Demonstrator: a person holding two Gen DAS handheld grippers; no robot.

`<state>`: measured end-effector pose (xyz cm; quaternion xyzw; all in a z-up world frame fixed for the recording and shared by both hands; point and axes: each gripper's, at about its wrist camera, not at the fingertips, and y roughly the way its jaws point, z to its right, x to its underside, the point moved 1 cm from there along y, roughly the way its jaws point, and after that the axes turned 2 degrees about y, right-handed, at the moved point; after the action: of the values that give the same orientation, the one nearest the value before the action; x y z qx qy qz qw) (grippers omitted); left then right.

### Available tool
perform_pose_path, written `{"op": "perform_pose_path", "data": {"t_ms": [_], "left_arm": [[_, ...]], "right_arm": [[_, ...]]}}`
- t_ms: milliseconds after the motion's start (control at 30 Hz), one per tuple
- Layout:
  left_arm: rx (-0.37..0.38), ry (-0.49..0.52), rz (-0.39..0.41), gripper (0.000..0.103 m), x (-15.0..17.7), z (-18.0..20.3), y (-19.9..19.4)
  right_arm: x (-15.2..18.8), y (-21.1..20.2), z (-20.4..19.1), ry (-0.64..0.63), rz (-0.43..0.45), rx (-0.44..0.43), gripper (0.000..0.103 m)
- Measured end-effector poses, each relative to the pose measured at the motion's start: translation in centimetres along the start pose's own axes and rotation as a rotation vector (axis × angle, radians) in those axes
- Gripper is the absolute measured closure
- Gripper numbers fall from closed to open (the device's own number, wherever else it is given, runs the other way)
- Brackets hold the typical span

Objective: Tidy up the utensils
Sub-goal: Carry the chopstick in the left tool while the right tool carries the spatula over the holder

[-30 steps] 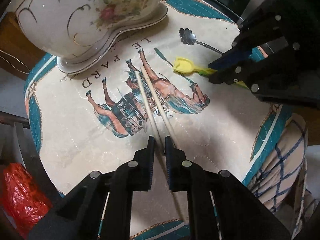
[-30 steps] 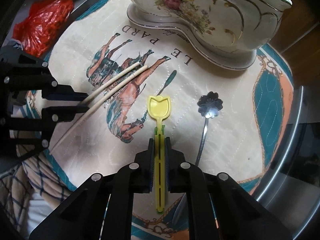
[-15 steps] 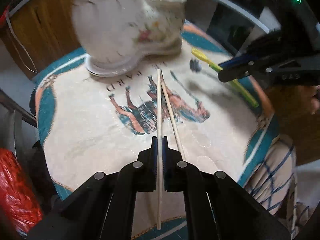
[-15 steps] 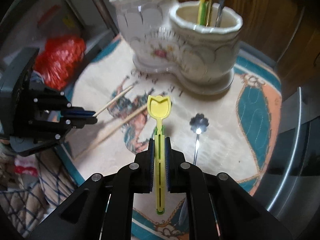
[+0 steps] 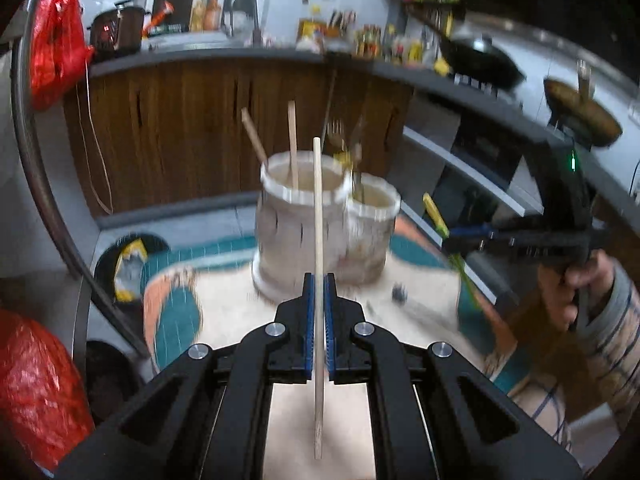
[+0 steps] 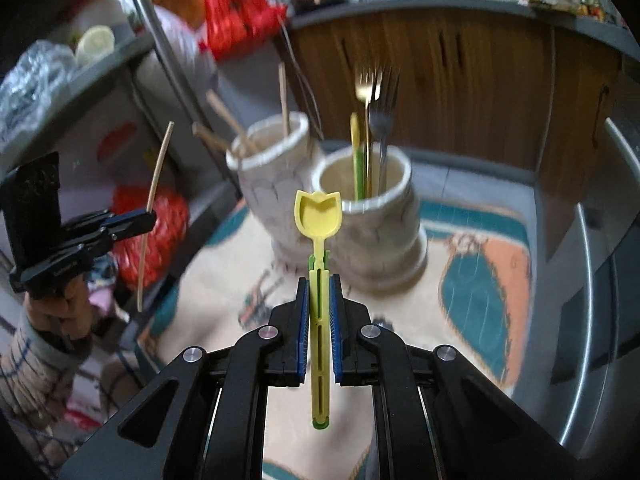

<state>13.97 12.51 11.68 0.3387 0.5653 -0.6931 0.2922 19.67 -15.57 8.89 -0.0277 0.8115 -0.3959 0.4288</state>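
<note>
Up front in the left wrist view, the left gripper [image 5: 319, 300] is clamped on one chopstick [image 5: 318, 216], lifted short of the two-cup holder [image 5: 320, 236]. Over in the right wrist view, the right gripper [image 6: 319, 304] pinches the yellow tulip spoon [image 6: 318, 216] (forks already sit in the near cup). Neither is dropped in yet.

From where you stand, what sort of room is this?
Most likely a home kitchen: a wok sits on the counter, and a ceramic holder on the table keeps forks and chopsticks.
</note>
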Motion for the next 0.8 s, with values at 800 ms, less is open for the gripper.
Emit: {"op": "perform_pose_path", "data": {"t_ms": [800], "left_arm": [[0.016,-0.090,0.408,0.099,-12.2,-2.1,4.5]], "right_arm": [[-8.2,-0.6,1.3,0.031,0.344,-0.067,0.092]]}}
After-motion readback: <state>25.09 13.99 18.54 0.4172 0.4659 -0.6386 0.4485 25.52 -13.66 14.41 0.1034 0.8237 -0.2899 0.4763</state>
